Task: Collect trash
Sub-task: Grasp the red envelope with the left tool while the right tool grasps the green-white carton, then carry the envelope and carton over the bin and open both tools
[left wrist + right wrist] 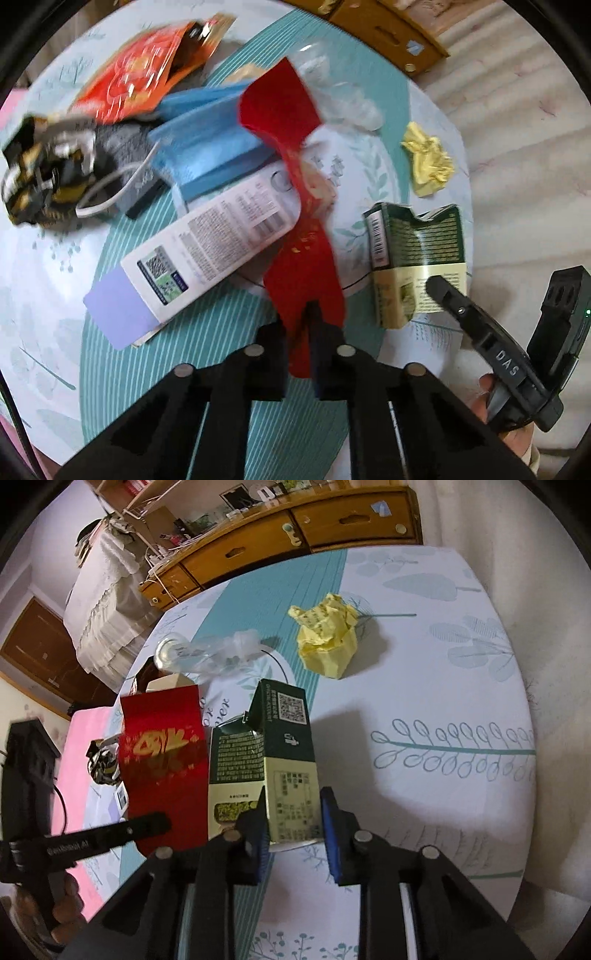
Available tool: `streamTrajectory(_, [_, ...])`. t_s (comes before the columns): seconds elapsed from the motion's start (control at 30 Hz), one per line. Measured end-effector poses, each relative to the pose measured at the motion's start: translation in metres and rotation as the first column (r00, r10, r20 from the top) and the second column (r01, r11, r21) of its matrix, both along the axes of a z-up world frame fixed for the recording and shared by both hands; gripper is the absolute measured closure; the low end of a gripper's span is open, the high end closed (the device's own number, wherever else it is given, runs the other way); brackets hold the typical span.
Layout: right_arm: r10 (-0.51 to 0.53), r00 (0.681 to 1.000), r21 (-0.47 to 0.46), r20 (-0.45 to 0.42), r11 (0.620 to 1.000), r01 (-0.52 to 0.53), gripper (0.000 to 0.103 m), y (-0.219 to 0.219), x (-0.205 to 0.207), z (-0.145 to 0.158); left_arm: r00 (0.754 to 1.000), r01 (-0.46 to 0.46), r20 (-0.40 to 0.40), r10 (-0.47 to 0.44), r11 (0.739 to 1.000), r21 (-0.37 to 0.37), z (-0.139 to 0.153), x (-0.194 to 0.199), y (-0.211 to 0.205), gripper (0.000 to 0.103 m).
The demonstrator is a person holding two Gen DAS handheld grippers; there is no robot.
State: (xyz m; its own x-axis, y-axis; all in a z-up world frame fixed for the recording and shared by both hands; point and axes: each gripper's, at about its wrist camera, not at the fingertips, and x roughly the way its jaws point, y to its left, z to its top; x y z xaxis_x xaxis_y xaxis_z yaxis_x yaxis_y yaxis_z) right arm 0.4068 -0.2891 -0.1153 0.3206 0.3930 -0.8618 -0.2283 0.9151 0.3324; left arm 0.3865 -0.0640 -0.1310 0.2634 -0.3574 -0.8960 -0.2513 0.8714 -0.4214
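My left gripper (307, 321) is shut on the lower end of a red paper envelope (303, 258), which rises from the round table with its far end curling up. The same red envelope (162, 760) shows gold lettering in the right wrist view. Beside it stands an opened green and cream carton (284, 775). My right gripper (293, 812) is shut on its lower part, one blue pad against each narrow side. From the left wrist the green carton (413, 258) appears right of the envelope.
A crumpled yellow paper (327, 642) and clear plastic wrap (221, 650) lie farther back. A white box (210, 251), blue mask (207, 140), orange packet (136, 74) and black-gold wrapper (37, 177) lie on the left. A wooden cabinet (295, 528) stands beyond the table edge.
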Motion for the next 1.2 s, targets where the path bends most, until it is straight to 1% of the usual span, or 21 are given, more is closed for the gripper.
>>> streamTrajectory(0.03, [0.0,1.0,0.0,0.006,1.0,0.0,0.079,0.001,-0.003,0.002,1.0,0.011,0.016,-0.011,1.0,0.023,0.006,0.0,-0.003,0.101])
streamTrajectory(0.13, [-0.007,0.999,-0.005,0.031,1.0,0.007,0.079,0.004,-0.015,0.009,0.999,0.031,0.041,-0.033,0.998,0.054,0.019,-0.001,-0.005,0.102])
streamTrajectory(0.3, [-0.026,0.998,-0.012,0.055,1.0,0.027,0.079,0.008,-0.037,0.02,0.994,0.074,0.079,-0.081,0.994,0.081,0.04,-0.012,-0.003,0.103])
streamTrajectory(0.47, [-0.041,0.996,-0.027,0.08,0.999,0.043,0.079,0.02,-0.065,0.032,0.979,0.143,0.126,-0.159,0.981,0.128,0.061,-0.04,0.001,0.103])
streamTrajectory(0.6, [-0.062,0.993,-0.039,0.1,0.997,0.067,0.079,0.032,-0.095,0.042,0.964,0.19,0.162,-0.211,0.973,0.132,0.075,-0.074,0.013,0.103])
streamTrajectory(0.77, [-0.116,0.982,-0.049,0.149,0.991,0.125,0.079,0.053,-0.152,0.062,0.925,0.276,0.227,-0.306,0.949,0.153,0.098,-0.128,0.032,0.103])
streamTrajectory(0.93, [-0.183,0.964,-0.054,0.195,0.979,0.196,0.079,0.078,-0.223,0.079,0.872,0.361,0.288,-0.397,0.917,0.169,0.116,-0.191,0.061,0.103])
streamTrajectory(1.0, [-0.209,0.956,-0.061,0.206,0.972,0.225,0.079,0.091,-0.255,0.082,0.854,0.385,0.305,-0.421,0.907,0.174,0.12,-0.212,0.073,0.103])
streamTrajectory(1.07, [-0.235,0.949,-0.065,0.209,0.965,0.254,0.079,0.103,-0.284,0.082,0.83,0.417,0.328,-0.452,0.892,0.174,0.124,-0.242,0.09,0.103])
streamTrajectory(1.17, [-0.266,0.942,-0.067,0.202,0.956,0.285,0.079,0.122,-0.328,0.077,0.799,0.461,0.344,-0.493,0.87,0.177,0.124,-0.279,0.111,0.103])
streamTrajectory(1.2, [-0.274,0.942,-0.072,0.195,0.954,0.292,0.079,0.131,-0.346,0.074,0.793,0.471,0.343,-0.503,0.864,0.178,0.123,-0.288,0.115,0.103])
